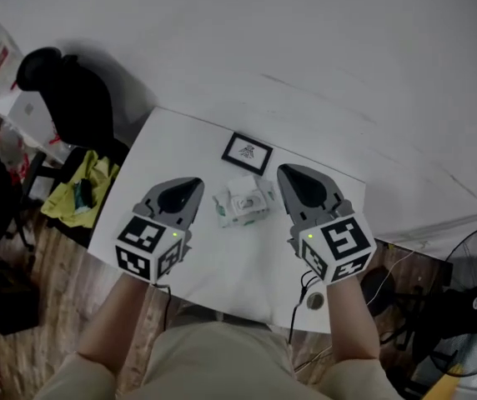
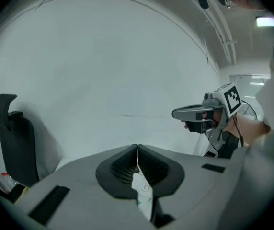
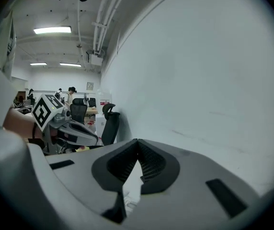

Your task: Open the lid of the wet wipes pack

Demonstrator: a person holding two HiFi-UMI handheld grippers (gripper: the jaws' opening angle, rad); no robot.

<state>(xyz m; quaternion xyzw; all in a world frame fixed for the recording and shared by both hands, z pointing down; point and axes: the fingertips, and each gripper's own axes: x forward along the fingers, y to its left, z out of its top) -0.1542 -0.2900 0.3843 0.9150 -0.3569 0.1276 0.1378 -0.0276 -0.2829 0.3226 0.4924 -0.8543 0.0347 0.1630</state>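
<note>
The wet wipes pack [image 1: 243, 202] lies on the bench [image 1: 222, 261], marker card [image 1: 248, 152] behind it, left claw [image 1: 192, 187] to its left, right claw [image 1: 292, 179] to its right.

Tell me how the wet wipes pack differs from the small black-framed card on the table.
The wet wipes pack is white with green print and bulky; the black-framed card looks flat, with a dark border round a white middle. The wet wipes pack lies nearer the person; the black-framed card lies beyond it, towards the wall. Both rest on the white table, apart from each other.
</note>
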